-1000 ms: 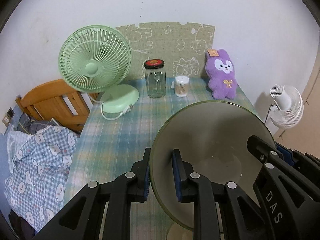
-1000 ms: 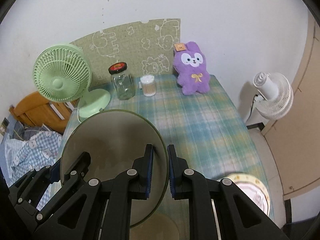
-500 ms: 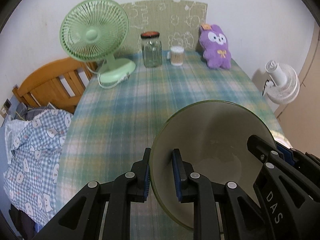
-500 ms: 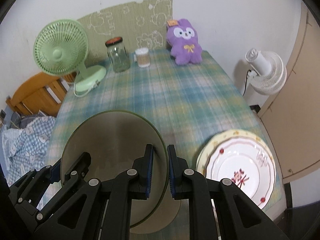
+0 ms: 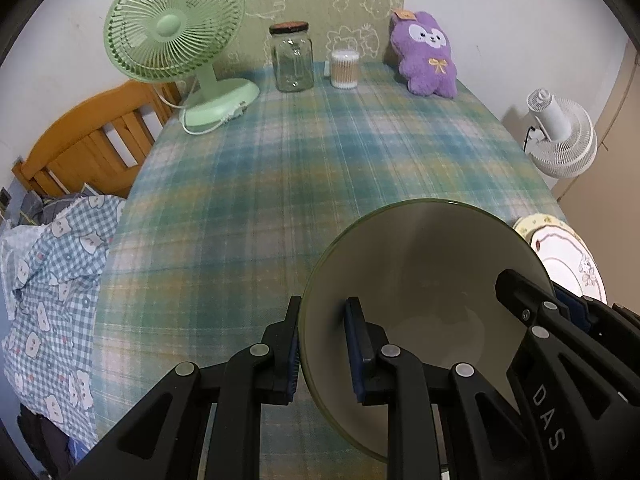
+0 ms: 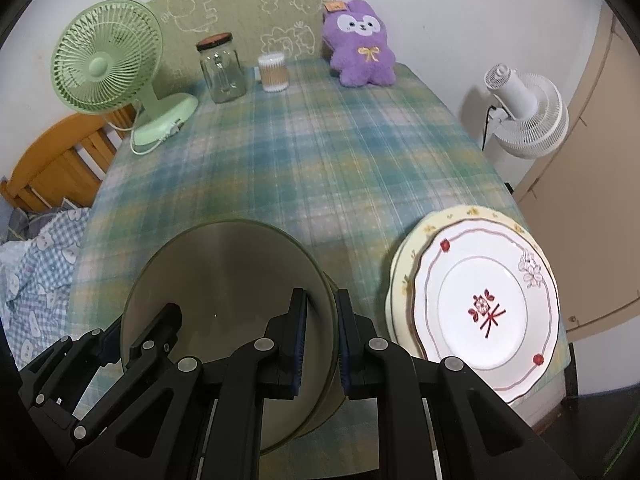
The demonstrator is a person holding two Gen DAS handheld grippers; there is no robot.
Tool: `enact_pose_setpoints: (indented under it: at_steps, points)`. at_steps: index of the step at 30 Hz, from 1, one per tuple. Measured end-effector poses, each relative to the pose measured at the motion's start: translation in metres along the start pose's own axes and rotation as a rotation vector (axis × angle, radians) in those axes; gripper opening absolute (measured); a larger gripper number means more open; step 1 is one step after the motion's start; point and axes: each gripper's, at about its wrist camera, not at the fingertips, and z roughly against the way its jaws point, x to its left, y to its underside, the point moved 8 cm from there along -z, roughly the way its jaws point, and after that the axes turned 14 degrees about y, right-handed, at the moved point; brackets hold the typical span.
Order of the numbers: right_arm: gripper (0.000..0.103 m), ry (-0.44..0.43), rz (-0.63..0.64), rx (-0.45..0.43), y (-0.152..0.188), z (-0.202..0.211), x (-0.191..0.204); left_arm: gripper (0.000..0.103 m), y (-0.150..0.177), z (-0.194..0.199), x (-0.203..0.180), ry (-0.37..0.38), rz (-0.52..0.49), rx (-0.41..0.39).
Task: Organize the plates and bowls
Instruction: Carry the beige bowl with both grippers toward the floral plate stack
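Note:
A large olive-green bowl (image 5: 424, 276) is held by both grippers above the near end of the table. My left gripper (image 5: 322, 344) is shut on its left rim. My right gripper (image 6: 322, 336) is shut on its right rim; the bowl also shows in the right wrist view (image 6: 224, 272). To the right, a white plate with red flowers (image 6: 484, 312) lies stacked on a yellow-rimmed plate (image 6: 404, 256) near the table's right front corner. Those plates also show in the left wrist view (image 5: 568, 256).
The table has a blue-green plaid cloth (image 5: 320, 168). At its far end stand a green desk fan (image 5: 176, 36), a glass jar (image 5: 292, 60), a cotton-swab tub (image 5: 344, 68) and a purple plush toy (image 5: 424, 56). A wooden chair (image 5: 88, 140) is left; a white fan (image 6: 524, 116) is right.
Both grippers have drawn back toward the near end of the table with the bowl, and tilted down. The stacked plates have come fully into view on the right.

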Motion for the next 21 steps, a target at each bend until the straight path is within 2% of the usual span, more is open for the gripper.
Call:
enact_pose_setpoints:
  at_steps: [11, 21]
  points:
    - [0.017, 0.038, 0.003, 0.028, 0.005, -0.013, -0.008, 0.018, 0.009, -0.015, -0.006, 0.037, 0.005, 0.046]
    - [0.017, 0.044, 0.026, 0.044, 0.007, -0.016, -0.008, 0.019, 0.008, -0.017, -0.007, 0.027, -0.009, 0.047]
